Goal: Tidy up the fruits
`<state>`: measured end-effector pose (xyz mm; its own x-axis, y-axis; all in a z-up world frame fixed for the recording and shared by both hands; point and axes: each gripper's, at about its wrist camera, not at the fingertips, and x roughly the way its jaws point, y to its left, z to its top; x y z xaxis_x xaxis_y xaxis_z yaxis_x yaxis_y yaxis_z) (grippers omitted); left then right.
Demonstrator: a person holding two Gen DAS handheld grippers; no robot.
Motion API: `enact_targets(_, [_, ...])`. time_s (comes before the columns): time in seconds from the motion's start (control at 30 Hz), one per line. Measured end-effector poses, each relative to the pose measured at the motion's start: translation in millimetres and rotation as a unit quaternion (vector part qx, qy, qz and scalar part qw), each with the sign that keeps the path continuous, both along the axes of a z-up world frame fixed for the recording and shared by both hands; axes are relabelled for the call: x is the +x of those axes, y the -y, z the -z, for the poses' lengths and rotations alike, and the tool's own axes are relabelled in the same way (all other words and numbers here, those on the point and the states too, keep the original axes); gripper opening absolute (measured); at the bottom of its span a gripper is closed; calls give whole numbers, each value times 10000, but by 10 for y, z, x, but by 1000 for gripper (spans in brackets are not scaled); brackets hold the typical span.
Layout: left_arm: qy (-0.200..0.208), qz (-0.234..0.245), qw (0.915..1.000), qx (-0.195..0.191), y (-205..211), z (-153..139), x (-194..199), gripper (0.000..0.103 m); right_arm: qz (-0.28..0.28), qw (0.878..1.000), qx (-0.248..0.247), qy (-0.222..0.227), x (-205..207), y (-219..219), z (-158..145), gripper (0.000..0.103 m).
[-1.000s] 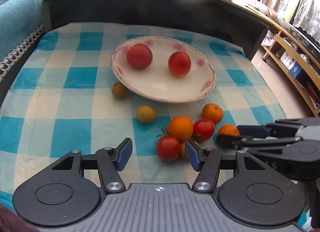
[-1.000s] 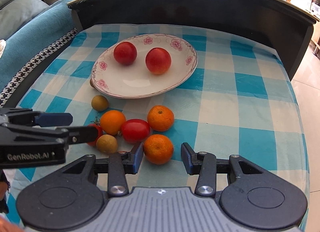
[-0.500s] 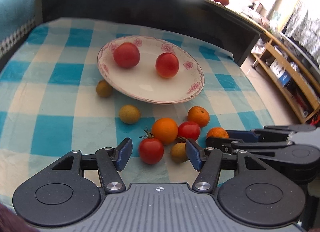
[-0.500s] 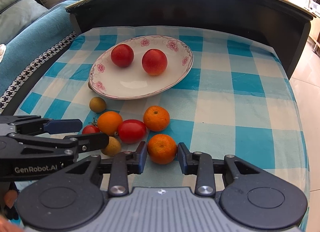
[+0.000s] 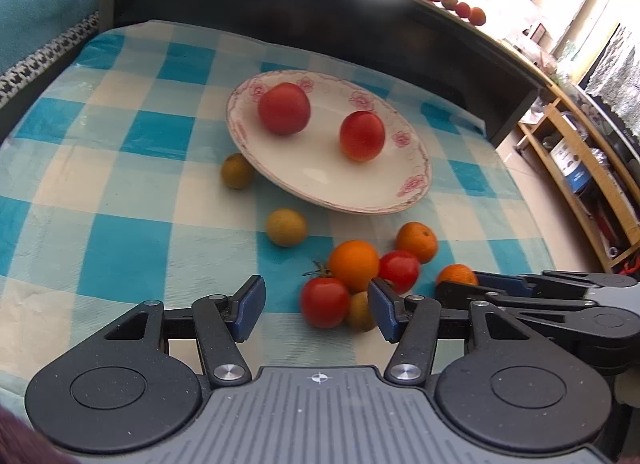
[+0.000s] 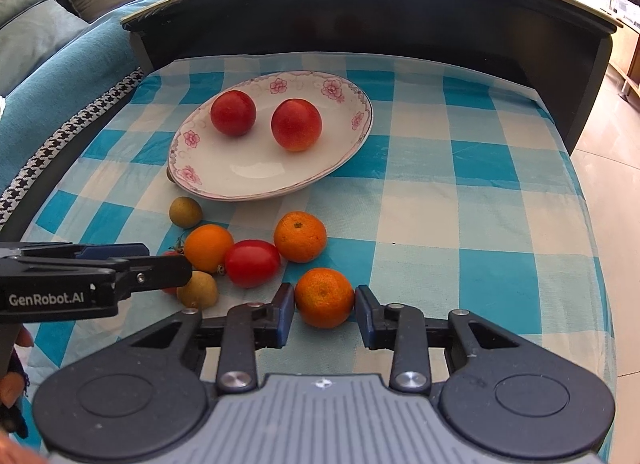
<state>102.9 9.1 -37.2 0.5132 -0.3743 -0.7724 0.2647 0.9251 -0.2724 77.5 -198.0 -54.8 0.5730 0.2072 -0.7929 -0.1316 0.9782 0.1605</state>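
A white flowered plate (image 5: 320,180) (image 6: 256,180) holds two red fruits (image 5: 284,108) (image 6: 297,124). In front of it lie a tomato with a stem (image 5: 325,302), a small yellow-brown fruit (image 5: 360,312), a large orange (image 5: 354,264), a red tomato (image 6: 252,263) and two tangerines. My left gripper (image 5: 316,312) is open, with the stem tomato and the small fruit between its fingers. My right gripper (image 6: 325,314) has its pads against both sides of the near tangerine (image 6: 325,296), which rests on the cloth.
Two more small yellow-green fruits (image 5: 286,226) (image 5: 237,170) lie left of the pile, one beside the plate. The blue-and-white checked cloth (image 6: 480,224) ends at a dark raised wall (image 6: 360,20) behind. A wooden shelf (image 5: 580,168) stands to the right.
My right gripper has moved forward and narrowed onto the near tangerine. My left gripper has shifted left, so the stem tomato and small fruit now sit nearer its right finger.
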Motion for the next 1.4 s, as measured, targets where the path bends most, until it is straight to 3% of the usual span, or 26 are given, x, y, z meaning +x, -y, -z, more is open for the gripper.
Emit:
enact_targets(0.2, [25,-38,10000,5,-4,39,26,65,14,10000,-30,-21,-7,-13,15,35])
enact_targets(0.33, [-251,-280,9980,-501,-156,81,95,61,11,10000,-24,-47,-10,-11,31,35])
enact_targets(0.4, [-298,-390,9973,-555,-203,72,106,59,18,10000,-3,-57,-6,-4,30,35])
enact_targets(0.53, [61,-154,9997,171,-57,6,30,71,18,10000,17,-66,1,3,29,35])
enact_targets(0.63, [109,122,9986,509,72,35,-26,66,14,10000,7,-63,0,3,27,35])
enact_targets(0.77, [476,373,9918,1127,247,82,-87,65,12,10000,-8,-52,-3,3,26,35])
enact_targets(0.87, [509,348,9918,1116,246,90,-70,62,6,10000,-43,-33,-10,-9,27,35])
enact_targets(1.03, [506,349,9921,1093,222,85,-71,42,-35,9999,-144,30,-29,-54,30,35])
enact_targets(1.13, [472,390,9924,1065,230,72,-91,36,-66,9999,-140,10,-29,-56,22,34])
enact_targets(1.4, [368,467,9934,986,245,46,-243,35,-165,9996,-209,48,-194,-53,-73,34])
